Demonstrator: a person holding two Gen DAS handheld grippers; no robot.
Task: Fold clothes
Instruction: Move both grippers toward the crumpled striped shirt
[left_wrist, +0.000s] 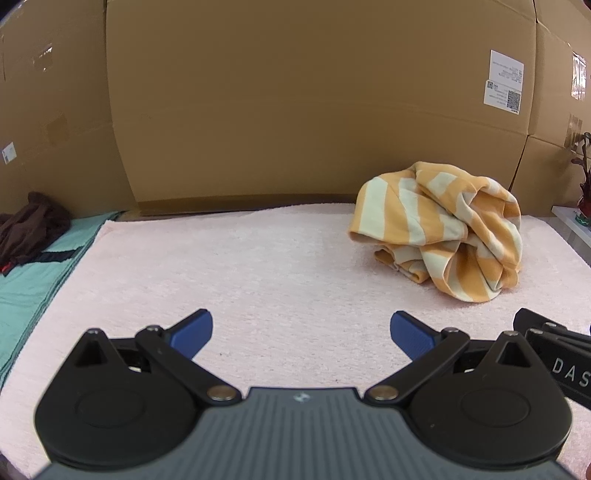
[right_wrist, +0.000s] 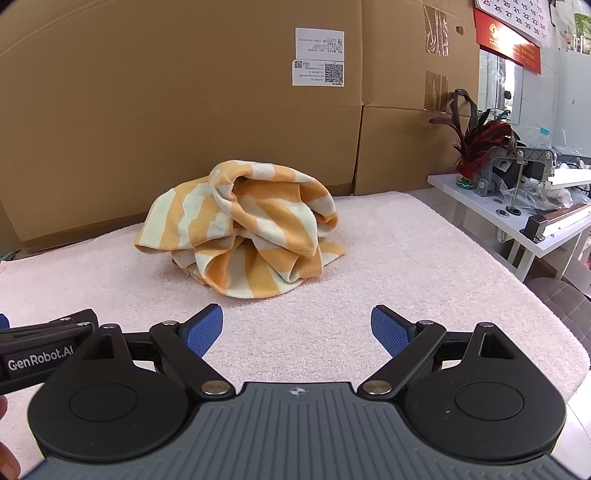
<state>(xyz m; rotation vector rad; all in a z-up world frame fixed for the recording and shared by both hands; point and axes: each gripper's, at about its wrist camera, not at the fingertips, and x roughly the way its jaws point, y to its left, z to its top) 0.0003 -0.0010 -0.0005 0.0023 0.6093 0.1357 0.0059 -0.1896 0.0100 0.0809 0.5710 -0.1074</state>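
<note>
- Orange-and-cream striped garment (right_wrist: 240, 229): lies in a crumpled heap on the pink towel (right_wrist: 406, 258), near the cardboard wall (right_wrist: 184, 110); I see no fold in it.
- Left gripper (left_wrist: 301, 332), right gripper (right_wrist: 297, 328): my jaws spread wide, holding nothing, short of the heap.
- Folding remains, I judge.

One crumpled orange-and-cream striped garment (right_wrist: 243, 229) lies on one pink terry towel (left_wrist: 221, 266) spread over the counter. Two black two-finger grippers with blue pads are here, the left gripper (left_wrist: 301, 332) and the right gripper (right_wrist: 296, 328). One dark brown heap of cloth (left_wrist: 31, 229) sits on one teal towel (left_wrist: 33, 284). One red-leaved potted plant (right_wrist: 476, 147) stands on one white side table (right_wrist: 480, 199).
</note>
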